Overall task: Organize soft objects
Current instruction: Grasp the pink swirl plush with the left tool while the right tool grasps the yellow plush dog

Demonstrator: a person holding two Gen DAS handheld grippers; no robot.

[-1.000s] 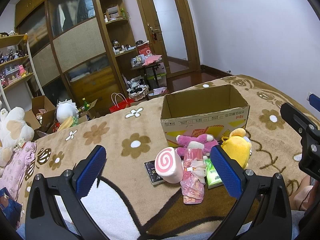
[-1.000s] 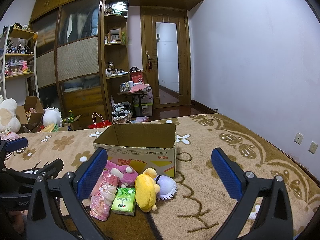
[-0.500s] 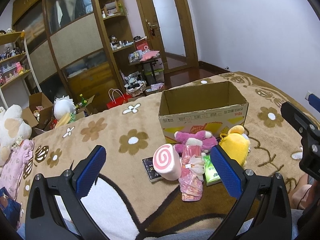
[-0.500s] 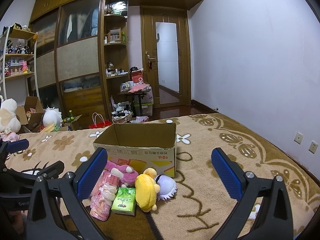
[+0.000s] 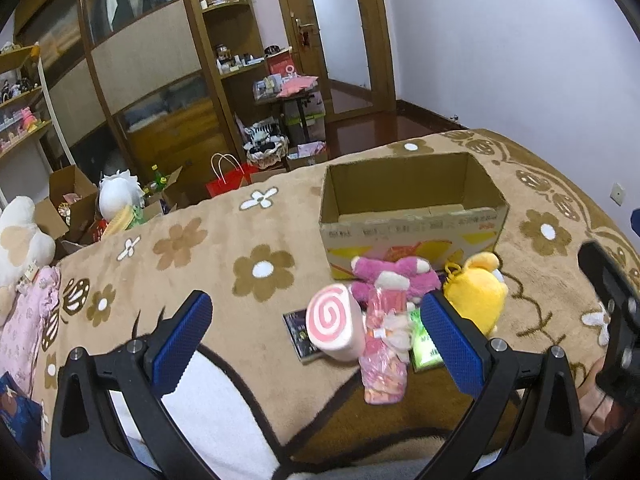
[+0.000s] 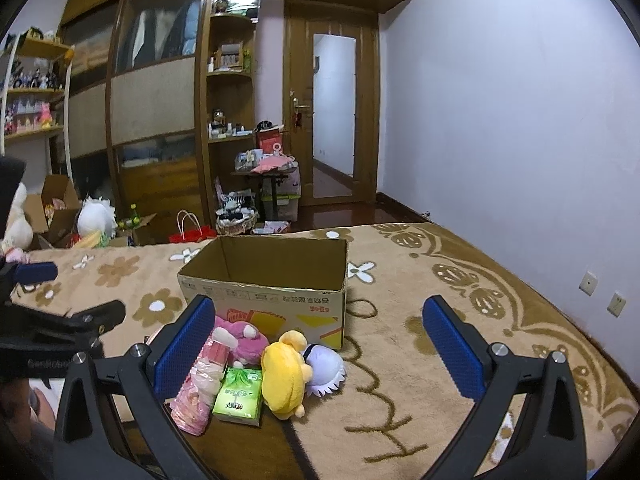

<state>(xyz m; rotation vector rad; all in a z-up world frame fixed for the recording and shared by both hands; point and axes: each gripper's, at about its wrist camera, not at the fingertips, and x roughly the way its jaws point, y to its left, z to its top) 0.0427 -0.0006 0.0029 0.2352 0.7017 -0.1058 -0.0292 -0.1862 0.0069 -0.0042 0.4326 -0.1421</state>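
An open cardboard box (image 5: 412, 222) (image 6: 280, 300) stands empty on the brown flowered blanket. In front of it lie a pink swirl roll cushion (image 5: 334, 326), a magenta plush (image 5: 394, 280) (image 6: 240, 334), a yellow plush (image 5: 476, 290) (image 6: 282, 372), a pink plastic packet (image 5: 382, 354) (image 6: 196, 392), a green tissue pack (image 6: 238, 396) and a pale lilac plush (image 6: 324, 366). My left gripper (image 5: 316, 338) hovers open just before the pile. My right gripper (image 6: 316, 348) is open too, over the right side of the pile.
A dark flat booklet (image 5: 298, 334) lies under the roll cushion. A big white plush (image 5: 20, 244) and pink cloth (image 5: 24, 320) lie at the blanket's left edge. Cupboards, cardboard boxes (image 5: 66, 204) and a red bag (image 5: 226, 182) stand beyond the bed.
The left view has tilted down and drawn slightly closer to the pile. The right gripper has barely moved. Both stay open.
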